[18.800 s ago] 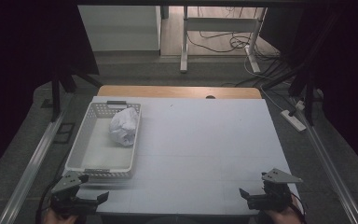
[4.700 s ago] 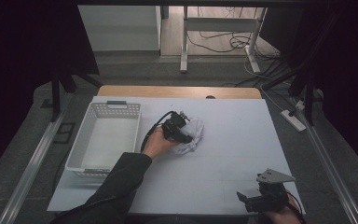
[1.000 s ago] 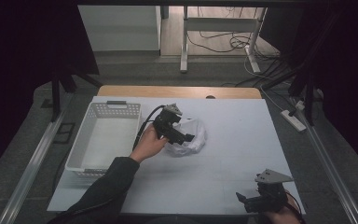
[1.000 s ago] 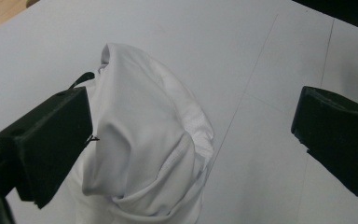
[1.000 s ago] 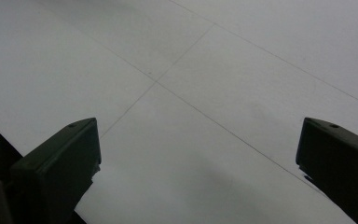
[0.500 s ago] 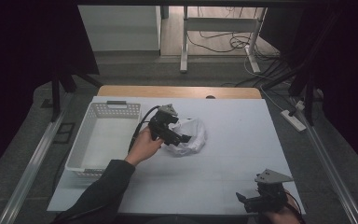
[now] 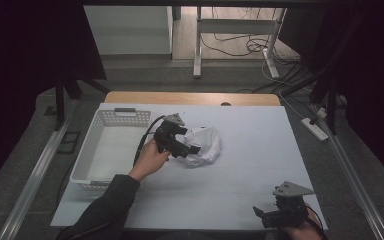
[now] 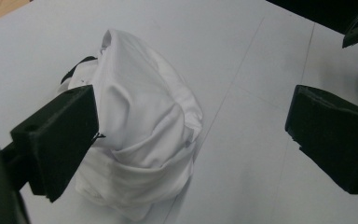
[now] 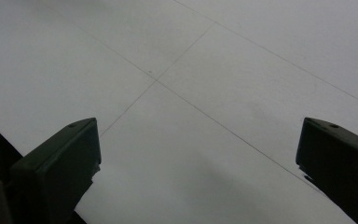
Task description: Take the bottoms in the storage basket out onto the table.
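A crumpled white cloth lies on the white table, just right of the white basket. My left gripper is at the cloth's left side, pointing right. In the left gripper view the cloth sits partly between the jaws, toward the left one. The left gripper is open and its jaws have just been closing a little, but the pads do not press the cloth. My right gripper rests at the table's near right corner, and the right gripper is open over bare table.
The basket has perforated walls and nothing in it. A wooden strip runs along the table's far edge. A power strip lies off the right side. Metal rails flank the table.
The cloth, once in the basket, now lies on the table to its right. Over the last second the left gripper shifted slightly toward the basket. The right gripper stayed put.
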### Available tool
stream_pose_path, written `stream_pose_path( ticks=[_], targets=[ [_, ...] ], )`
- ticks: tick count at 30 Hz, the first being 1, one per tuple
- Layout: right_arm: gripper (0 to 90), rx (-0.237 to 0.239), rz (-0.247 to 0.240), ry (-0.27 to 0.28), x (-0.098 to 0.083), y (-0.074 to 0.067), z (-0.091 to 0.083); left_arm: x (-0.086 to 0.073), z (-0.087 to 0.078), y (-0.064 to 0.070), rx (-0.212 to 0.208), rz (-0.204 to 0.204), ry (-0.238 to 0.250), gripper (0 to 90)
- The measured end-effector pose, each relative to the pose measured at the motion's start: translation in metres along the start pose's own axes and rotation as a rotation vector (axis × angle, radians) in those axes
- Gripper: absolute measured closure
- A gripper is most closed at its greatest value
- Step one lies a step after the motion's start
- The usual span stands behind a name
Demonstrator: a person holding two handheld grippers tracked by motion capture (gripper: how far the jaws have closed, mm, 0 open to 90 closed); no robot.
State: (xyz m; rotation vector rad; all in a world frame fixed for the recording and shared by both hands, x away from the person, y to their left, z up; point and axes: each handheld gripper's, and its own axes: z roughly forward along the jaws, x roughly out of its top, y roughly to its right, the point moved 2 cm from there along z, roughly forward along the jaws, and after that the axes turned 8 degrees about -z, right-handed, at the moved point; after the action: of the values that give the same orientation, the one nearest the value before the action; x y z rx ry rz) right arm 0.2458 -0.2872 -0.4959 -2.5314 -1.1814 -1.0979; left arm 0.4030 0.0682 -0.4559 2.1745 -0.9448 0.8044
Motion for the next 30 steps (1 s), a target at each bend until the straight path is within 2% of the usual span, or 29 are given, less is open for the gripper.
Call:
stream_pose_path(
  ticks=[4, 10, 20, 23, 30],
  targets=[
    [0.2, -0.002, 0.002, 0.001, 0.0, 0.0, 0.0, -0.003, -0.003, -0.001, -0.007, -0.024, -0.006, 3.4],
    [0.2, -0.004, 0.006, 0.001, 0.0, 0.0, 0.0, -0.01, -0.009, -0.002, -0.02, -0.051, 0.015, 2.7],
    [0.2, -0.005, 0.009, -0.003, 0.0, 0.001, 0.0, -0.018, -0.016, 0.0, -0.004, -0.032, 0.001, 1.9],
    [0.2, -0.005, 0.009, -0.003, 0.0, 0.001, 0.0, -0.021, -0.019, 0.001, 0.018, -0.018, 0.005, 1.3],
    [0.2, -0.004, 0.006, -0.003, 0.0, 0.0, 0.0, -0.026, -0.019, 0.004, 0.016, -0.014, 0.006, 0.4]
  ],
)
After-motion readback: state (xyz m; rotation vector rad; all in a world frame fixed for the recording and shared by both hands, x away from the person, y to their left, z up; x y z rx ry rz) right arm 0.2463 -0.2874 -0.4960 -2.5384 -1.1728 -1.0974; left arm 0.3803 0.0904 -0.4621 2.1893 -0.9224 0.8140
